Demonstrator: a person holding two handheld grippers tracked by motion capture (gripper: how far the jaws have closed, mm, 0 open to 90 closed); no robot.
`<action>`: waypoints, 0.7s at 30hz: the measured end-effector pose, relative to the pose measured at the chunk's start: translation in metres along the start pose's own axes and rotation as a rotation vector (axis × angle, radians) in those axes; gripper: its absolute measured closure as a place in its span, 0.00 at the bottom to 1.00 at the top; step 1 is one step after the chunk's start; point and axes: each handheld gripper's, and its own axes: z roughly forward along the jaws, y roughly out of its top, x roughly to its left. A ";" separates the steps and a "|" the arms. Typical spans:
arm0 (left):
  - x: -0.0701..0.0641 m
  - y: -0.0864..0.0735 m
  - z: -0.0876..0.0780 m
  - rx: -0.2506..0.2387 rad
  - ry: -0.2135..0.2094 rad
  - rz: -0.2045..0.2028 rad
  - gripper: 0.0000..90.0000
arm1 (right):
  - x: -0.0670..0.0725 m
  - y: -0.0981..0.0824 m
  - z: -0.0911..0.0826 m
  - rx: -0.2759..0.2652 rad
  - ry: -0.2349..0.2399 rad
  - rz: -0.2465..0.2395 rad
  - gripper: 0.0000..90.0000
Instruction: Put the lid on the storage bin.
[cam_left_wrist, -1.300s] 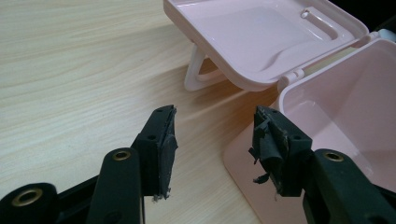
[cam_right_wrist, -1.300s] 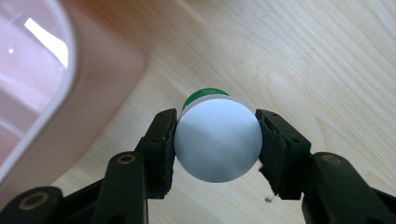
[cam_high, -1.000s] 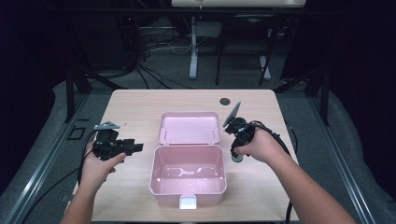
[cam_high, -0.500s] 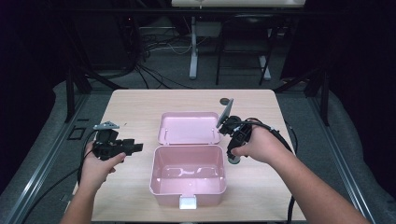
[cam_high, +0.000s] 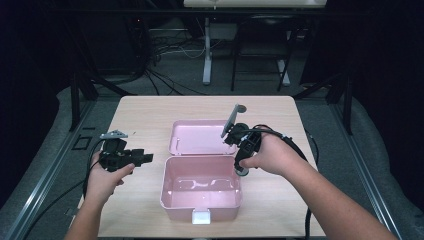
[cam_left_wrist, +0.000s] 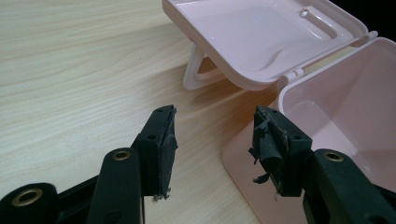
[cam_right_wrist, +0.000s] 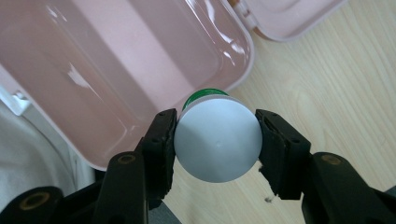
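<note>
Round grey-white capped container with a green band (cam_right_wrist: 217, 140), clamped between both pads of the right hand-held gripper (cam_right_wrist: 217, 142); jaws stand wide, pressed on its sides. It hangs over the right rim of the open pink plastic box (cam_high: 200, 192), cap toward the camera that rides on the gripper. In the high view the right hand-held gripper (cam_high: 242, 170) sits at about 3 o'clock of the box. Box lid (cam_high: 199, 136) lies flat at 12 o'clock, hinged back on the pale wooden desk (cam_high: 150, 110). Left hand-held gripper (cam_left_wrist: 212, 140), at 9 o'clock of the box, jaws apart, nothing between them.
</note>
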 end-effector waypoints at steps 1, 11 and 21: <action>0.000 0.000 0.000 0.000 0.000 0.000 0.55 | 0.002 0.002 0.000 0.000 0.002 -0.005 0.56; 0.001 0.000 -0.001 -0.004 -0.001 -0.005 0.55 | 0.019 0.016 0.010 0.007 0.019 -0.060 0.56; -0.003 0.000 0.001 0.002 -0.004 0.009 0.55 | 0.027 0.019 0.020 0.012 0.029 -0.105 0.56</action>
